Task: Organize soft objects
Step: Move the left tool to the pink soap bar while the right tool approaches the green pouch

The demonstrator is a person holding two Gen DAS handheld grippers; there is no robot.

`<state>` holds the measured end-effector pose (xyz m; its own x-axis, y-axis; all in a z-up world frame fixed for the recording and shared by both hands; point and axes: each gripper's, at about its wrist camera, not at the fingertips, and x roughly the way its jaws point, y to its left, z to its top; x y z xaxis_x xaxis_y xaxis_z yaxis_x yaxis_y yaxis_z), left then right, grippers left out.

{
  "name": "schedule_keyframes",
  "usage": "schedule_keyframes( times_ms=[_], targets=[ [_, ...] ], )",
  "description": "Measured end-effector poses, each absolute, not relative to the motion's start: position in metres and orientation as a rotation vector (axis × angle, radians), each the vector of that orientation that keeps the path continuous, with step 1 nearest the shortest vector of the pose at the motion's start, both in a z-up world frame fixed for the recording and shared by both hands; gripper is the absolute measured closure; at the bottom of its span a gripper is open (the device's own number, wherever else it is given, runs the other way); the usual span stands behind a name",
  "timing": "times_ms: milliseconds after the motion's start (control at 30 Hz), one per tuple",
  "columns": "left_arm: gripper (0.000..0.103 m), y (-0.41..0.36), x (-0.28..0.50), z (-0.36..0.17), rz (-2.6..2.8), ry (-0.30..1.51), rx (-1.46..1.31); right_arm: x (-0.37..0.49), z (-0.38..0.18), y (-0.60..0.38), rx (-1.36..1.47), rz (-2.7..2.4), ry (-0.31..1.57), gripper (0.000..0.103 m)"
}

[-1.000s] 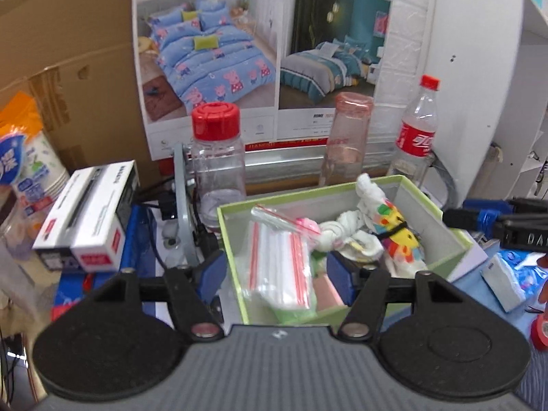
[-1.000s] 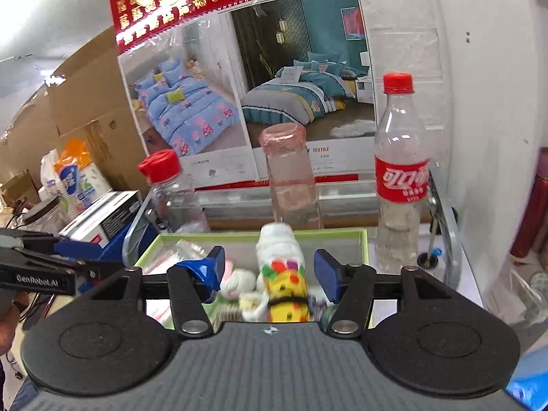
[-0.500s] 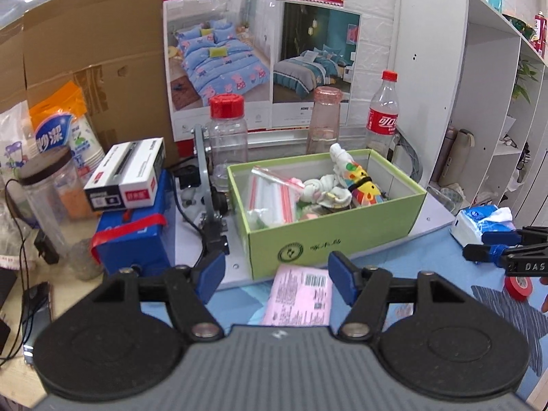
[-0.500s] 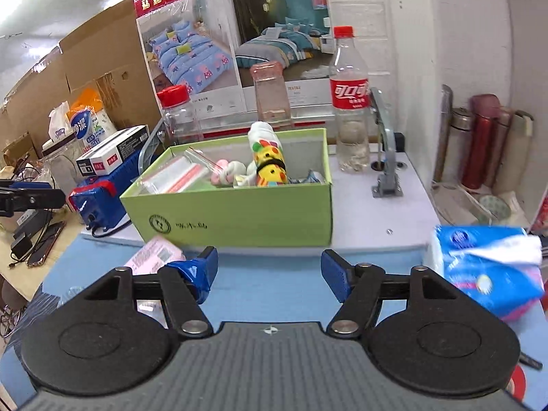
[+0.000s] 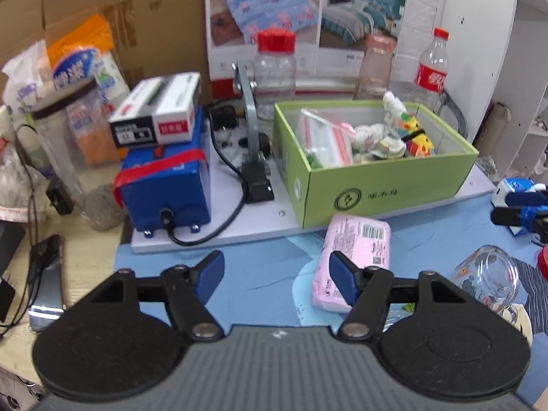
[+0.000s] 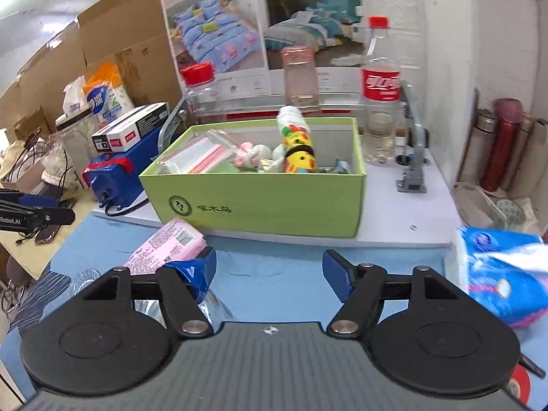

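A green box (image 5: 383, 185) (image 6: 260, 202) stands on a white board and holds a colourful plush toy (image 5: 411, 133) (image 6: 298, 150), zip bags (image 5: 325, 137) and other soft items. A pink tissue pack (image 5: 352, 253) (image 6: 164, 246) lies on the blue mat in front of the box. A blue tissue pack (image 6: 503, 270) lies at the right. My left gripper (image 5: 275, 274) is open and empty, just left of the pink pack. My right gripper (image 6: 269, 274) is open and empty above the mat, between the two packs.
Behind the box stand a red-capped jar (image 5: 275, 68), a pink glass (image 5: 375, 65) and a cola bottle (image 5: 433, 65). A blue device (image 5: 164, 188) with cartons on it sits left. A clear glass (image 5: 486, 277) lies on the mat. A phone (image 5: 48, 274) lies at far left. A white shelf (image 5: 513, 68) rises at right.
Both grippers have pulled back from over the green box toward the near side of the table. The pink pack and the blue pack have come into view. Both stay open.
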<state>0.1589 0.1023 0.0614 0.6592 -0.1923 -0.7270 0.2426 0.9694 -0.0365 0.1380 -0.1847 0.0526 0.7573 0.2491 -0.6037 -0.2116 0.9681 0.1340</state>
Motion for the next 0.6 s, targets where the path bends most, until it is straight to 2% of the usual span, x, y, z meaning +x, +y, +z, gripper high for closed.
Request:
schedule_keyframes(
  times_ms=[233,400,600],
  targets=[
    [0.036,0.083,0.186,0.038,-0.298,0.904,0.112,0.149,0.053,-0.173,0.07,0.29,0.651,0.047],
    [0.036,0.081,0.19,0.03,-0.289,0.916,0.113,0.092,0.06,-0.191,0.11,0.245,0.582,0.047],
    [0.036,0.068,0.196,0.031,-0.321,0.899,0.179,0.021,0.021,-0.176,0.253,0.16,0.669,0.045]
  ],
)
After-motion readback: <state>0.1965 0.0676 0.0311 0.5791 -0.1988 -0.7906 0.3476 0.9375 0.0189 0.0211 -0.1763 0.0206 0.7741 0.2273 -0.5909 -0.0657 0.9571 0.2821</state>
